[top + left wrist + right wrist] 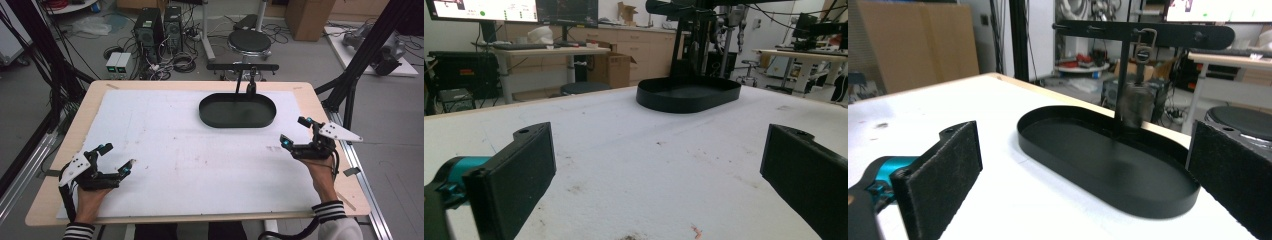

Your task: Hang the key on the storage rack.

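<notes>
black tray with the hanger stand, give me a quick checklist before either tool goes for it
1. Left tool open with nothing between its jaws: ok.
2. Right tool open with nothing between its jaws: ok.
3. Black tray flat on the white mat, apart from both tools: ok.
4. Tray floor free of objects: ok, seen from the right gripper view.
5. Small item hanging from the stand's crossbar: present, but what it is or how firmly it hangs: cannot tell.
6. Right tool nearer the tray than the left: ok.
</notes>
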A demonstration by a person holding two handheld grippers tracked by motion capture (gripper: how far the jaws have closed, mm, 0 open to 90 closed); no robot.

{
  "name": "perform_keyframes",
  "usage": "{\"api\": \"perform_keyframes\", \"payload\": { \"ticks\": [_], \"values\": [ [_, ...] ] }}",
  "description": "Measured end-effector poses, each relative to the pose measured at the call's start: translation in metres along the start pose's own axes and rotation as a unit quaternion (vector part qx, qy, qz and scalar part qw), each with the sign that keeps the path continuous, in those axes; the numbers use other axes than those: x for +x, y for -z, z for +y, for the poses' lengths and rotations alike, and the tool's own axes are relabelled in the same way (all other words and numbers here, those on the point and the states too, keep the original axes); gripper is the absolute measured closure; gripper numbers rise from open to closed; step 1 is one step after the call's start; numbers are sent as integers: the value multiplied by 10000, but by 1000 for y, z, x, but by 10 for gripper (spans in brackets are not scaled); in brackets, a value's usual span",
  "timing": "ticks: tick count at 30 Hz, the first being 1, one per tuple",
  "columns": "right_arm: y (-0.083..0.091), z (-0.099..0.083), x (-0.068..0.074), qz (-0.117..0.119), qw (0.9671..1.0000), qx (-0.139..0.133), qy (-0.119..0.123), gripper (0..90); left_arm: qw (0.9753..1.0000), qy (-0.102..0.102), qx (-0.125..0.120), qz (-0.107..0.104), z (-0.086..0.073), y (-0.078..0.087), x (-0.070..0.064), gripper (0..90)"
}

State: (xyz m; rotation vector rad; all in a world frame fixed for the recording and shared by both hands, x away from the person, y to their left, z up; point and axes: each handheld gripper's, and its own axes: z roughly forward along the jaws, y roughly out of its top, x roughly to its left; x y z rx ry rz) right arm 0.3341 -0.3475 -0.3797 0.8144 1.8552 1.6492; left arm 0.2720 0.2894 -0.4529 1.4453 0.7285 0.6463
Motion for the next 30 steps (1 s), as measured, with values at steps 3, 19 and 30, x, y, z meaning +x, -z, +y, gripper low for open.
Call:
{"api": "perform_keyframes", "payload": {
  "ticks": [3,19,30],
  "values": [
    [8,-11,1,-69,9999,-111,1,3,10000,-27,-22,-1,0,0,-1,18],
    [16,-69,4,-278,9987,-420,-128,3,9999,-110,12,17,0,0,-2,18],
    [15,-75,7,-315,9986,-424,-52,3,9999,-135,-16,31,0,0,-3,18]
  ]
}}
